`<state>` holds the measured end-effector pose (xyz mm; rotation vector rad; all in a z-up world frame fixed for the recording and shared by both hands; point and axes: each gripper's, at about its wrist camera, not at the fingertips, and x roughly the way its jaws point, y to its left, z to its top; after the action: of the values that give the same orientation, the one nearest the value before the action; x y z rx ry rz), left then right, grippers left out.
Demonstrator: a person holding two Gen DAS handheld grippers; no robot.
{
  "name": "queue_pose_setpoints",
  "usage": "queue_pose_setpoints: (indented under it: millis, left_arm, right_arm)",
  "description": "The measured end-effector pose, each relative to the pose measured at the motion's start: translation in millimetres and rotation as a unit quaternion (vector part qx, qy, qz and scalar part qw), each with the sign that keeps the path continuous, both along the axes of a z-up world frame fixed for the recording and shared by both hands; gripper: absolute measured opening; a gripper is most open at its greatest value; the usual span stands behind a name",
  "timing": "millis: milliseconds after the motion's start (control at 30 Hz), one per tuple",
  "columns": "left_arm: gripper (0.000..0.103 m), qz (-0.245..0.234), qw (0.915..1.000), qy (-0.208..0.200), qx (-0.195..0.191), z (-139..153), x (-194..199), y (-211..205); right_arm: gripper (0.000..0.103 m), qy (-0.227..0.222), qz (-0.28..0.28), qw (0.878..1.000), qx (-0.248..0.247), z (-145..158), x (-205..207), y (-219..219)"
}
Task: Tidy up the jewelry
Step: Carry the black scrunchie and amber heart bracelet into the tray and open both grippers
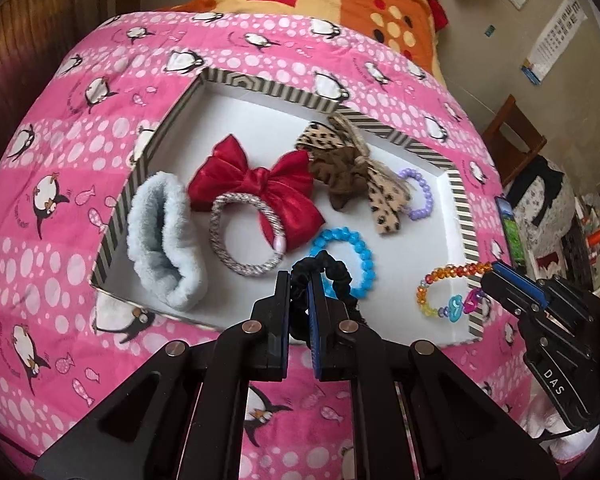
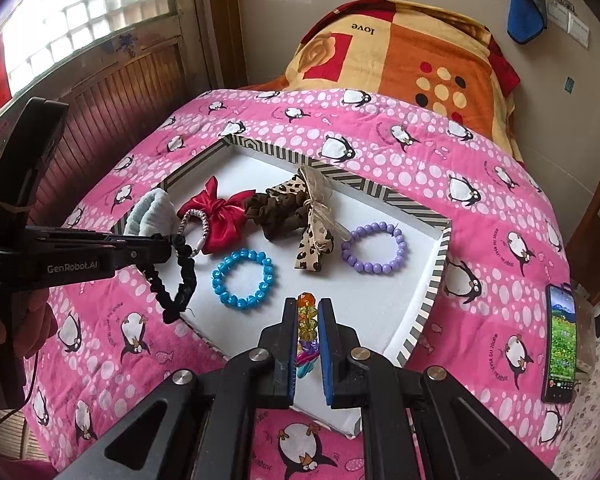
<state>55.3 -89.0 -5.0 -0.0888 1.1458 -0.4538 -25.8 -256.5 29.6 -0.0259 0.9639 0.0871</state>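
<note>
A striped-rim white box (image 1: 260,84) (image 2: 436,276) lies on a pink penguin quilt. In it lie a pale blue fluffy scrunchie (image 1: 160,240), a red bow (image 1: 260,188) (image 2: 220,212), a silver hair tie (image 1: 240,236), a brown leopard bow (image 1: 348,164) (image 2: 292,208), a purple bead bracelet (image 1: 420,192) (image 2: 376,248) and a blue bead bracelet (image 1: 348,256) (image 2: 242,276). My left gripper (image 1: 299,280) (image 2: 172,242) is shut on a black scrunchie (image 1: 328,272) (image 2: 180,280) over the box's near edge. My right gripper (image 2: 308,308) (image 1: 490,276) is shut on a multicoloured bead bracelet (image 1: 444,292) (image 2: 306,332).
A phone (image 2: 560,344) (image 1: 510,232) lies on the quilt right of the box. An orange patterned blanket (image 2: 400,48) is heaped behind it. A wooden chair (image 1: 512,140) stands at the right, a wood-panelled wall and window at the left.
</note>
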Motion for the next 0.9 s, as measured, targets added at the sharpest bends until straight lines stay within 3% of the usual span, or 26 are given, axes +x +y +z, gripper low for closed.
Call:
queue_pose_setpoints:
  millis: [433,900]
  left_arm:
    - [0.007,0.030,0.9986,0.016,0.042,-24,20,9]
    - [0.007,0.027,0.9968,0.019,0.073,-38,18,-2]
  right_arm:
    - [0.009,0.041,-0.061,0.997,0.022,-40,40,-44]
    - [0.009,0.065,-0.079,0.995,-0.010,-65,57,-57]
